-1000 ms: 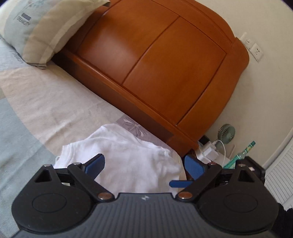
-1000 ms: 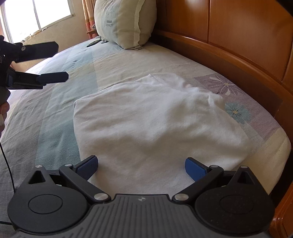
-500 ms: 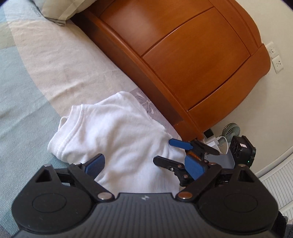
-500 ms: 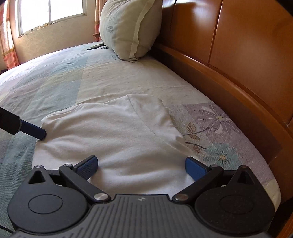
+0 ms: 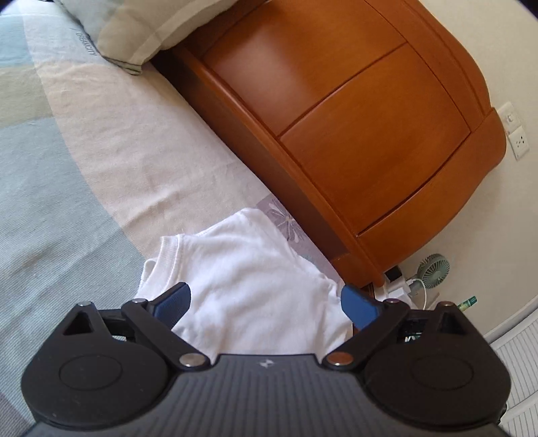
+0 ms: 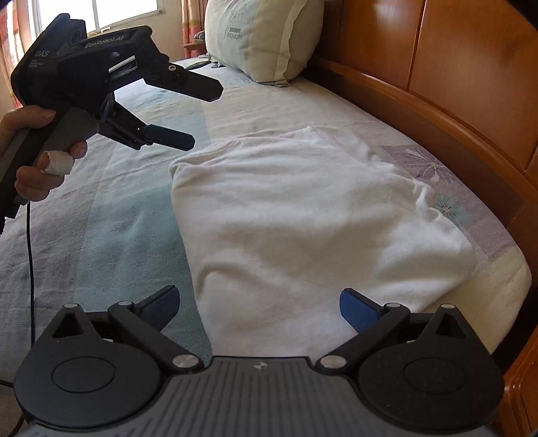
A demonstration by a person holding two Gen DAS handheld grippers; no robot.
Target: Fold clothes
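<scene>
One white shirt (image 6: 302,215) lies at the centre of the frame. Two tongs: the left tongs (image 6: 201,114) at upper left, the right tongs (image 6: 259,306) along the bottom edge. One hand (image 6: 40,158) at far left. One pillow (image 6: 259,37) at the top. One headboard (image 5: 336,117), one small fan (image 5: 433,269) at lower right, one green bottle (image 5: 465,302) below it.

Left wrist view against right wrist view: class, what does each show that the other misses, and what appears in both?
Only the left wrist view shows the small green fan, the white charger and cable, the wall socket and the left tongs from behind, open. Only the right wrist view shows the window, the person's hand gripping the left tongs' handle, and the open right tongs. Both show the white T-shirt on the bedspread, the pillow and the wooden headboard.
</scene>
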